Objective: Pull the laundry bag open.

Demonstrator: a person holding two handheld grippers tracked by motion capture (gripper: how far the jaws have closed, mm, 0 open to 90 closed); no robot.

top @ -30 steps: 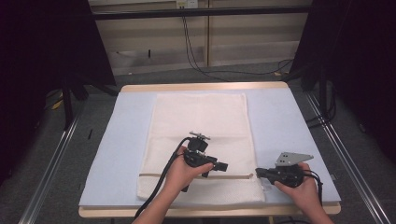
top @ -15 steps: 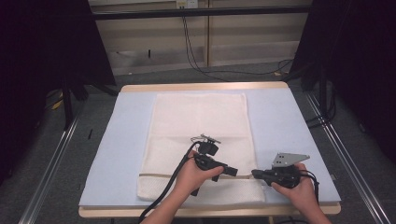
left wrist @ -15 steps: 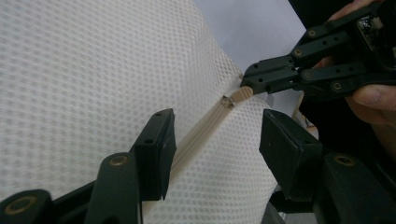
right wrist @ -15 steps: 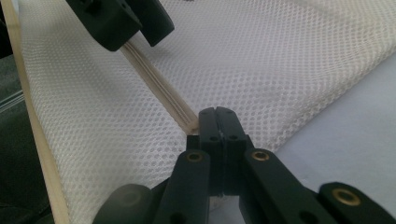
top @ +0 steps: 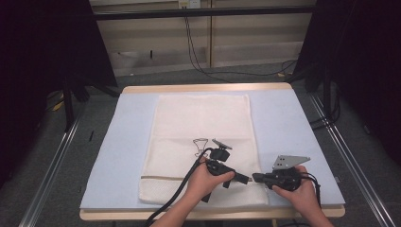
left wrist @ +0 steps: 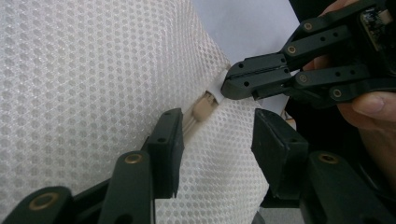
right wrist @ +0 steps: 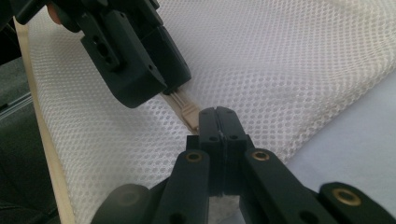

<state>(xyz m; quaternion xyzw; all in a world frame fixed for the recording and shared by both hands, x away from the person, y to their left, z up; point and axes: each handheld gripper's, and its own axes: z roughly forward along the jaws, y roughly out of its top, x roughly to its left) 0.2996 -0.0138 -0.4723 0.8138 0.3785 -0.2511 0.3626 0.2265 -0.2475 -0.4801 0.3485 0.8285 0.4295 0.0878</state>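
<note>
At the near edge of the table, at about five o'clock in the high view, the right hand (top: 302, 191) holds the right gripper (top: 256, 178) level, pointing toward nine o'clock; its jaws are pressed together, pinching the small white tab (left wrist: 215, 88) at the end of the beige zipper (left wrist: 201, 108) on the white mesh bag (top: 201, 142); in the right gripper view the closed jaw tips sit right on the zipper pull (right wrist: 190, 113). The left hand (top: 204, 182) comes in from six o'clock and grips the left gripper (top: 247, 179), pointing toward three o'clock so the two grippers meet nose to nose; its jaws stand spread, one on each side of the zipper line, resting on the mesh without closing on anything; a black cable (top: 175, 196) trails from it toward seven o'clock. The bag lies flat in the middle of the table, its zipper running across the near end; a thin black wire hook (top: 200, 144) lies on the mesh just past the left gripper at twelve o'clock. Beneath is a pale blue mat (top: 288, 118) on a wooden table (top: 208, 88); beyond, at twelve o'clock, grey floor, hanging cables (top: 198, 52) and a pale wall panel; dark drapes stand at either side.
</note>
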